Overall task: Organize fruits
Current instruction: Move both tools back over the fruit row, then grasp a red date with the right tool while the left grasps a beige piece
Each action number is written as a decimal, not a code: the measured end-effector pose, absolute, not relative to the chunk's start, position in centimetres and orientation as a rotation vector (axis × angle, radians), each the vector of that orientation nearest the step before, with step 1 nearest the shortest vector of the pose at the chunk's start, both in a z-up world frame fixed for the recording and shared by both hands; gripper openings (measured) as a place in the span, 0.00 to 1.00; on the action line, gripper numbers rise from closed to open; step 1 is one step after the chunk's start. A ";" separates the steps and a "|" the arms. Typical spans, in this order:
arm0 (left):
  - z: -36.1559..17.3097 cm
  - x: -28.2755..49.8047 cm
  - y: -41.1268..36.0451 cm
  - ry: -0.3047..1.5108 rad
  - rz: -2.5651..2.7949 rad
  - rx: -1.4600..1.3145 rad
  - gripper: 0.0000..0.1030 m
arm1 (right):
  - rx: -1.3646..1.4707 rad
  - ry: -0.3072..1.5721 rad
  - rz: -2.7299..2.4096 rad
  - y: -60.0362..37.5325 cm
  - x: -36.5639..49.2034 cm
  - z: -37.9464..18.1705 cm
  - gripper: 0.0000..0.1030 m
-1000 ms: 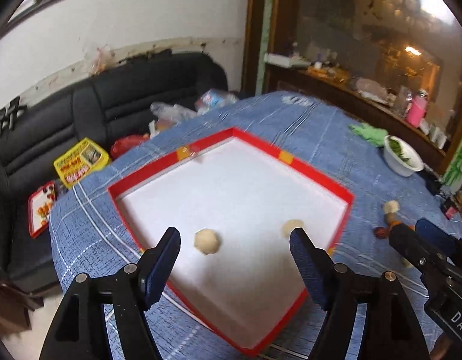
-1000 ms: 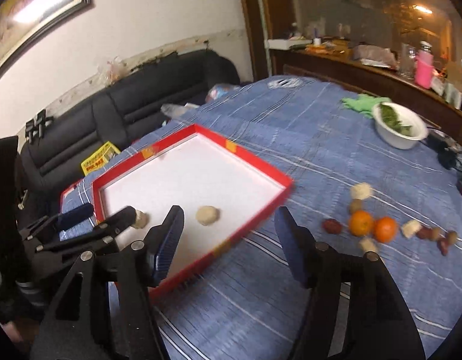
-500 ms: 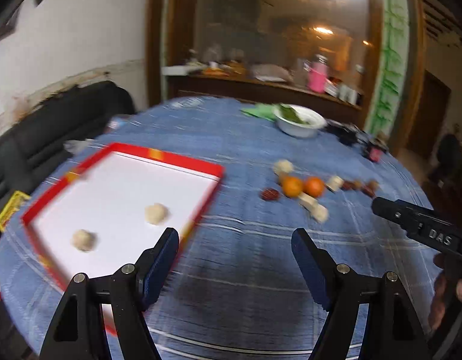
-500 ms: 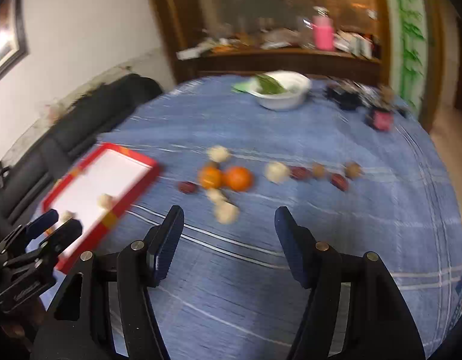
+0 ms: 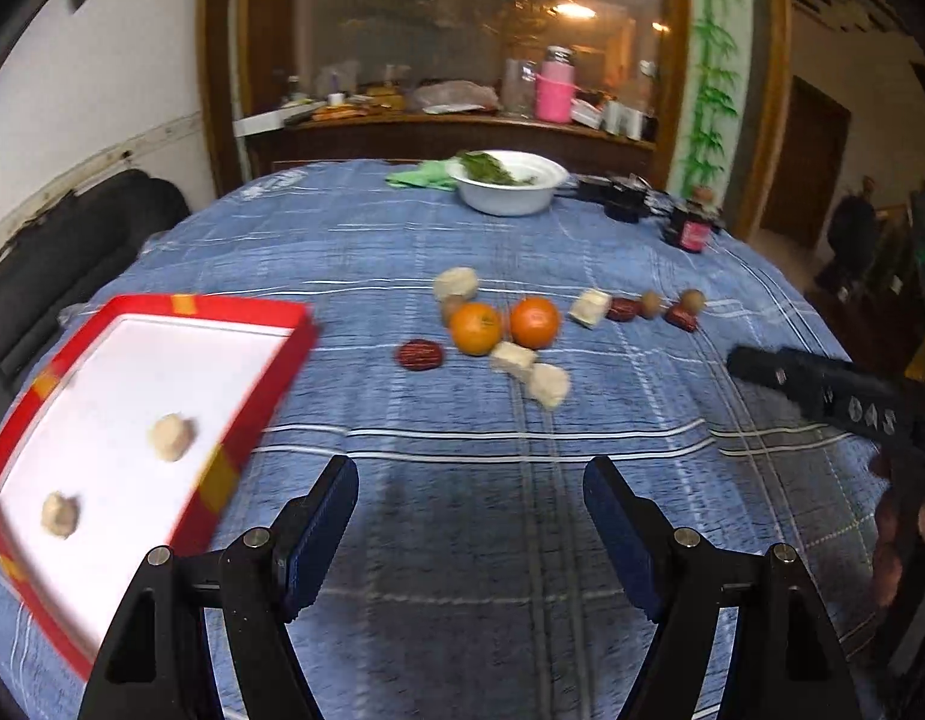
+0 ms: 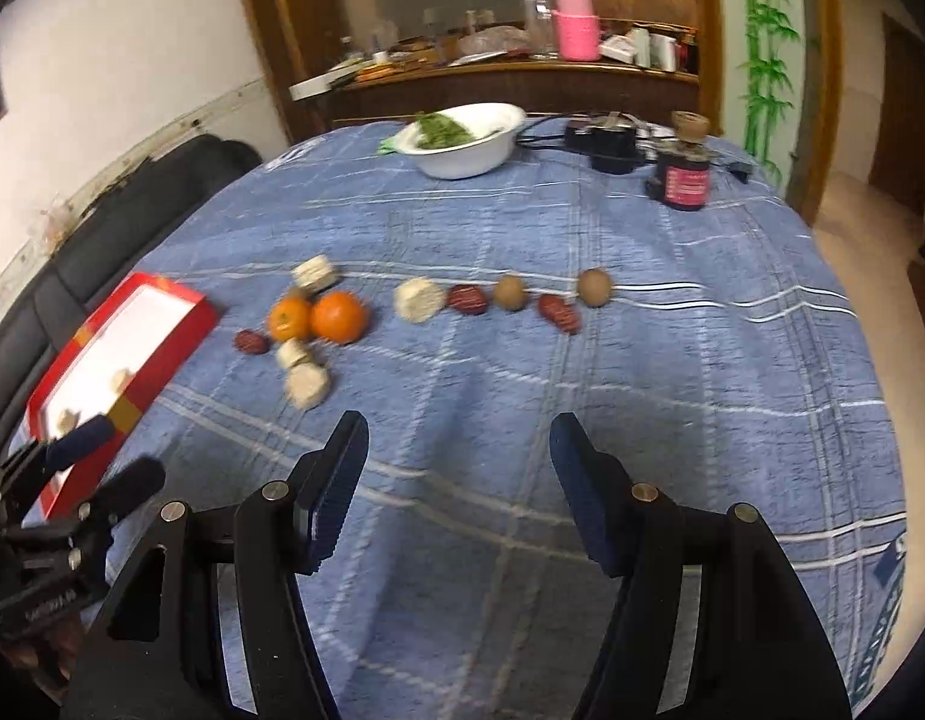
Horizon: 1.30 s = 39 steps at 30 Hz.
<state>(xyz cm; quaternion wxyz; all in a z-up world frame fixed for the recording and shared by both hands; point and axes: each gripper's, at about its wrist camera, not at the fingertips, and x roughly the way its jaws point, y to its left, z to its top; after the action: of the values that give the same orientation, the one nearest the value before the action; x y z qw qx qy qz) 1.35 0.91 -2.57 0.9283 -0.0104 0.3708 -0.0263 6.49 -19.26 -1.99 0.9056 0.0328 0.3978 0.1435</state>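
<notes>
A red-rimmed white tray [image 5: 264,381] lies at the table's left and holds two pale lumps [image 5: 171,437]; it also shows in the right wrist view [image 6: 180,336]. Two oranges [image 5: 475,329] [image 6: 338,316], several pale chunks [image 5: 549,384] [image 6: 307,386], red dates [image 5: 420,355] [image 6: 467,299] and brown round fruits [image 6: 594,286] lie scattered mid-table. My left gripper [image 5: 471,516] is open and empty, above bare cloth short of the fruits. My right gripper [image 6: 456,474] is open and empty, also short of them.
A white bowl of greens [image 5: 507,183] [image 6: 465,141], a dark jar [image 6: 684,171] and black gear [image 6: 606,147] stand at the table's far side. A black sofa [image 5: 72,252] is beyond the left edge. A blue checked cloth [image 6: 672,372] covers the round table.
Both grippers have swung right, away from the tray and toward the scattered fruits. Both stayed open and empty.
</notes>
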 end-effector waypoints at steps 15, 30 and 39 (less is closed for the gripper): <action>-4.5 5.5 0.1 0.839 -0.103 -0.096 0.74 | -0.010 0.885 0.298 -20.1 14.9 -4.3 0.44; -5.9 8.2 -0.5 0.894 -0.113 -0.138 0.74 | -0.023 0.922 0.322 -19.6 17.8 -5.4 0.12; -5.9 9.0 -0.8 0.894 -0.107 -0.143 0.74 | -0.101 0.924 0.338 -18.8 18.9 -5.3 0.12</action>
<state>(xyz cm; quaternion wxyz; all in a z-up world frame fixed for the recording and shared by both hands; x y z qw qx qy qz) 8.98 -0.83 -5.87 0.8978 -0.0692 0.4319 -0.0516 18.90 -18.84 -5.26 0.8802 -0.0485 0.4435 0.1620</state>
